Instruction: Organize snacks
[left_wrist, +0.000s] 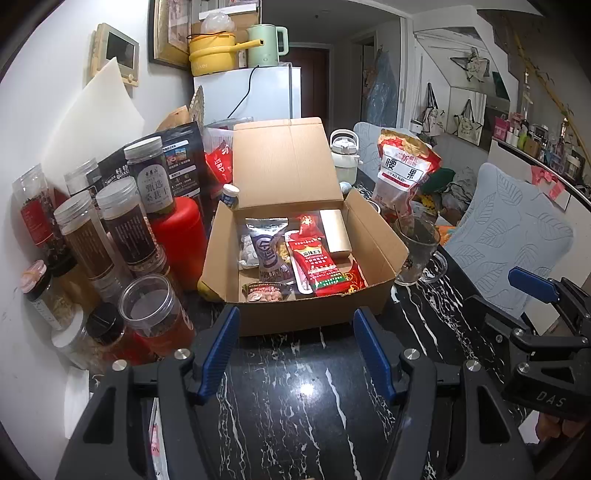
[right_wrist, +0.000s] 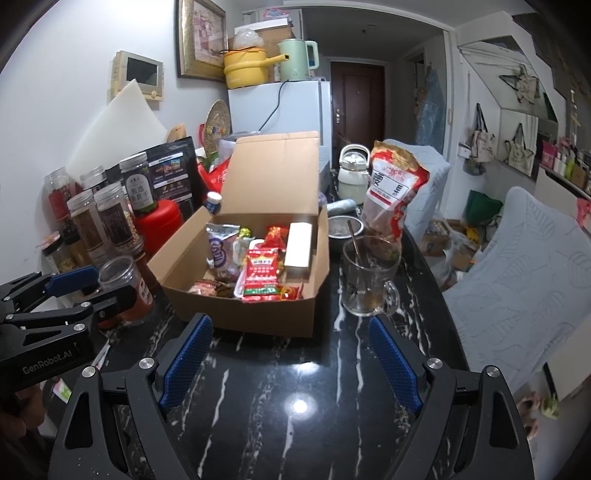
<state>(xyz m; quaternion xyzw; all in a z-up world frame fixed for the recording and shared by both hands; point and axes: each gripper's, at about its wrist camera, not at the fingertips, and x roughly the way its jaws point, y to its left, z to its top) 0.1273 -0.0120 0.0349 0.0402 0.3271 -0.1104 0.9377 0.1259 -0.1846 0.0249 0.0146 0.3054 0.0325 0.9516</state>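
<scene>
Brown cardboard box (left_wrist: 310, 302), lid flap up, on black white-veined marble tabletop (left_wrist: 295, 387) — packed with snack packets, red sachet (left_wrist: 316, 266) uppermost, pale gold rectangular carton (left_wrist: 334, 232) against right inner wall. Tall red-and-clear standing bag of nuts (right_wrist: 391, 195) outside box, behind clear glass mug with spoon (right_wrist: 369, 273), to right of box.

Left gripper (left_wrist: 295, 354): released, nothing between blue pads, hovering over bare tabletop just short of box front wall. Right gripper (right_wrist: 291, 358): spread wider, likewise empty, low over tabletop near box's front right corner.

Key relation: nut bag lies ahead and to right of both tools, beyond mug; long axis upright, slightly leaning. Right gripper nearer — likely the one to fetch it. Mug stands in direct line, so approach probably needs to pass above or round it.

Clear lidded jars (left_wrist: 125, 225) crowd left of box, close by left gripper.
</scene>
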